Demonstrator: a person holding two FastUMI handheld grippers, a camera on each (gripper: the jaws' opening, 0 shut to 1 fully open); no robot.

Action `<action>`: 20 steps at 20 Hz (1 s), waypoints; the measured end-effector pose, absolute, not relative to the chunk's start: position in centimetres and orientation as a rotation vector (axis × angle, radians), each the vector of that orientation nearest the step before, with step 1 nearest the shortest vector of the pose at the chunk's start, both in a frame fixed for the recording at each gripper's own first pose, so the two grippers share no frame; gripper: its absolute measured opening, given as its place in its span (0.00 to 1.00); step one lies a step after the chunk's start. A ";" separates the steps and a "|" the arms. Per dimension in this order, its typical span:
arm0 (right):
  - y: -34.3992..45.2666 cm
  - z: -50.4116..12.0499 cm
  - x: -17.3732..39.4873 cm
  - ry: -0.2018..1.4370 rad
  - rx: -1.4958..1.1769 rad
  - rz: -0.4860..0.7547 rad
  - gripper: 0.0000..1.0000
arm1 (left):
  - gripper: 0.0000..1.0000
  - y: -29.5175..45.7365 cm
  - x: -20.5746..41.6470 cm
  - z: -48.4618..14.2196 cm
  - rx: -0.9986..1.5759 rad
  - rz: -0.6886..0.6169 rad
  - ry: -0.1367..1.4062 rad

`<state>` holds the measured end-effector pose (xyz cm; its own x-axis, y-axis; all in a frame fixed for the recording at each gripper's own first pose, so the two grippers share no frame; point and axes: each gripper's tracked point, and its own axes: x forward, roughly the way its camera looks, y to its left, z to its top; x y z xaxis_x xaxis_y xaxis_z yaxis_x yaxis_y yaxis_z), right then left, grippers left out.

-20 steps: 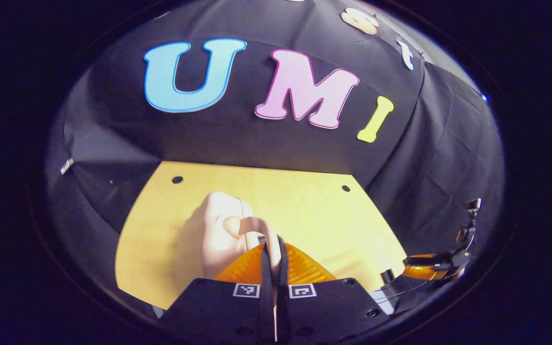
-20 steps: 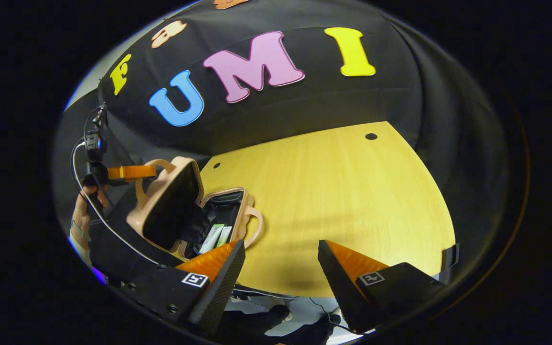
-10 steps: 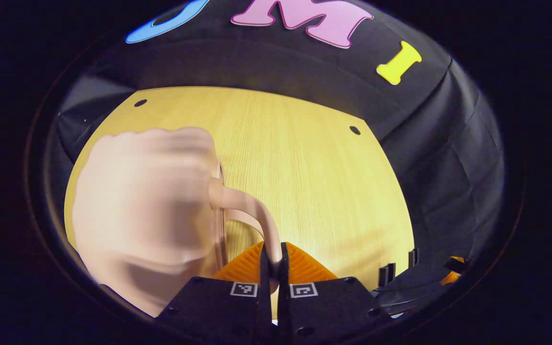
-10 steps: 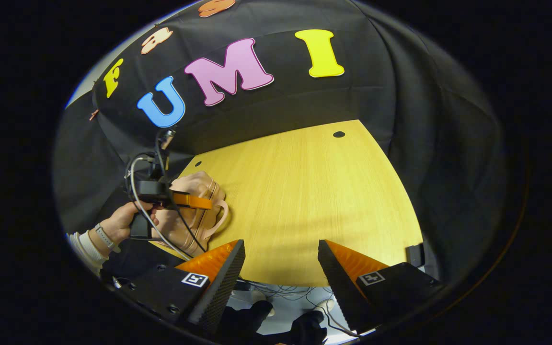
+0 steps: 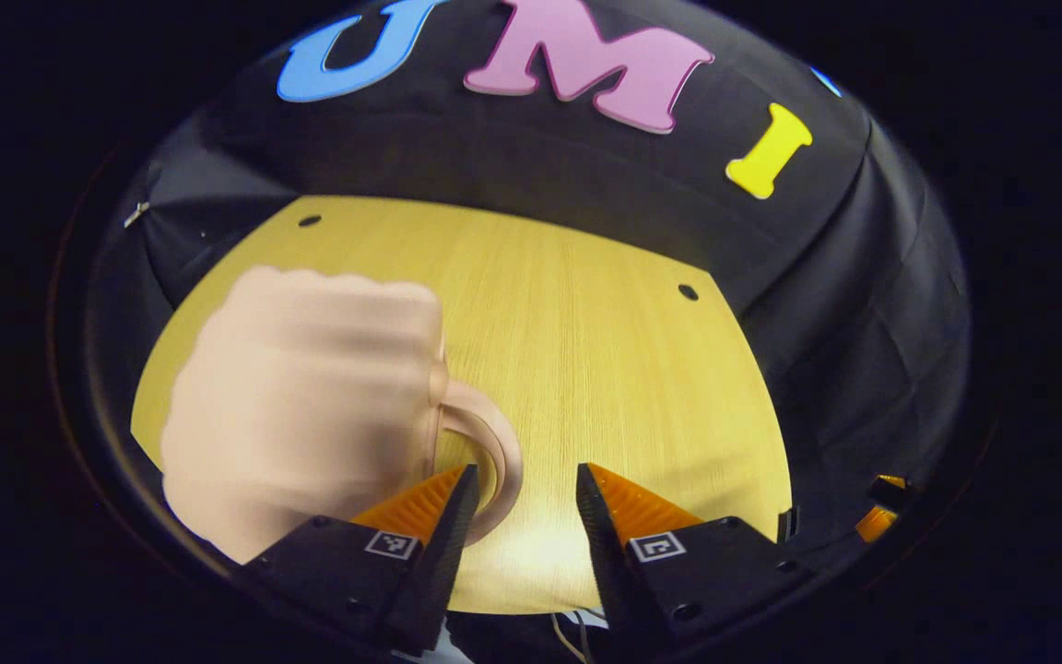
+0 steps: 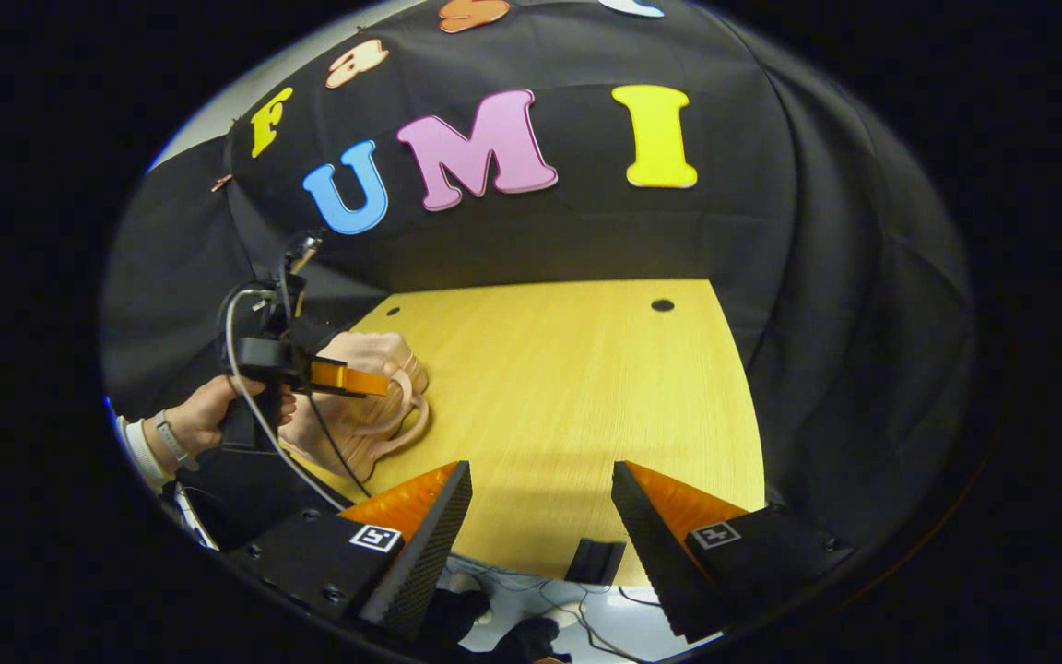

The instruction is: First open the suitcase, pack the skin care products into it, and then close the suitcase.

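The pale pink suitcase (image 5: 310,415) lies closed on the wooden table (image 5: 605,369), at the left of the left gripper view. Its looped handles (image 5: 499,452) curve toward my left gripper (image 5: 524,480), which stands open; the left fingertip (image 5: 459,489) is just in front of the handles, and nothing sits between the fingers. In the right gripper view the suitcase (image 6: 374,410) is at the table's left edge, with the left gripper (image 6: 347,378) held above it by a hand (image 6: 204,415). My right gripper (image 6: 540,470) hovers open over the table's near edge. The skin care products are hidden.
The table (image 6: 568,387) has small dark holes (image 6: 662,304) near its back corners. Black cloth walls close it in behind and on both sides. Below the front edge, cables and a small black block (image 6: 595,558) lie on the floor.
The left gripper, shut on the lid's handle, swung the lid down onto the case, then opened and let go. The tubes inside went out of sight. The right gripper stayed open.
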<state>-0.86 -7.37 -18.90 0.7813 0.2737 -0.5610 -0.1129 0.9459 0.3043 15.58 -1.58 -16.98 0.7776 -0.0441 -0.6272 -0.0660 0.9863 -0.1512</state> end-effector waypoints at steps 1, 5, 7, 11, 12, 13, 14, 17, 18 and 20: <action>-7.3 -17.4 0.1 0.596 0.247 0.206 0.98 | 0.80 -1.5 15.2 -14.1 -0.131 0.024 0.602; -5.6 -11.0 4.1 0.416 0.193 0.207 0.97 | 0.99 -1.0 12.7 -3.1 0.041 0.100 0.293; -4.7 -7.3 5.6 0.321 0.166 0.206 0.97 | 0.99 -0.3 11.6 1.8 0.121 0.156 0.163; -2.3 -0.3 7.9 0.164 0.153 0.204 0.97 | 0.98 -1.1 9.3 10.1 0.055 0.118 -0.045; -1.7 1.0 8.2 0.133 0.162 0.208 0.97 | 0.98 -1.5 9.3 11.3 0.043 0.095 -0.052; -1.5 2.2 8.7 0.103 0.171 0.202 0.97 | 0.98 -1.5 8.9 11.3 0.039 0.088 -0.049; -1.2 3.0 8.8 0.079 0.179 0.193 0.97 | 0.98 -1.3 8.7 11.4 0.041 0.086 -0.041; -1.0 4.0 9.3 0.022 0.149 0.156 0.97 | 0.98 -1.4 9.5 11.1 0.061 0.087 -0.035; -0.8 3.8 9.3 0.022 0.133 0.151 0.97 | 0.98 -1.4 9.7 11.0 0.065 0.085 -0.036; -0.3 3.6 9.1 0.029 0.128 0.147 0.97 | 0.98 -1.4 9.9 10.9 0.074 0.085 -0.037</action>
